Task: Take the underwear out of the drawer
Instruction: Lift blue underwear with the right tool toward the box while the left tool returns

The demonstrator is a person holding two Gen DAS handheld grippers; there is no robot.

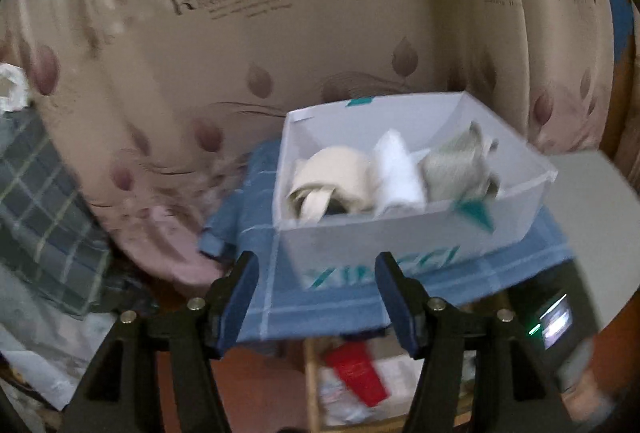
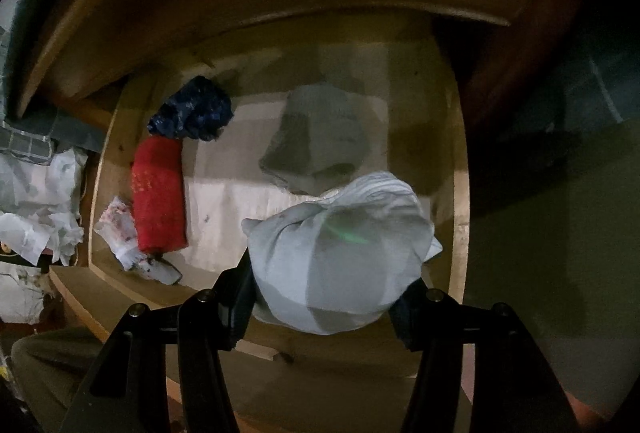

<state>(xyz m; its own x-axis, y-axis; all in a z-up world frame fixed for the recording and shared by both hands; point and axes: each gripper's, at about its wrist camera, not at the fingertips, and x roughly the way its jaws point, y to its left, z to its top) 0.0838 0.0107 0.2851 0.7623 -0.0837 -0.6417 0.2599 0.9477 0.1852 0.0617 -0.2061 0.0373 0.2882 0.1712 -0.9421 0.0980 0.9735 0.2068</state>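
Right wrist: pale grey underwear (image 2: 340,253) bunched between right tongs (image 2: 324,297).

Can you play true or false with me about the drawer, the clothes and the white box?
1. The right hand-held gripper holds a pale grey bundle of underwear. True.
2. The left hand-held gripper holds a sock. False: it is open and holds nothing.
3. A red folded piece lies in the wooden drawer. True.
4. The white box is empty. False: rolled pale cloths sit inside.
5. The box stands on a blue checked cloth. True.
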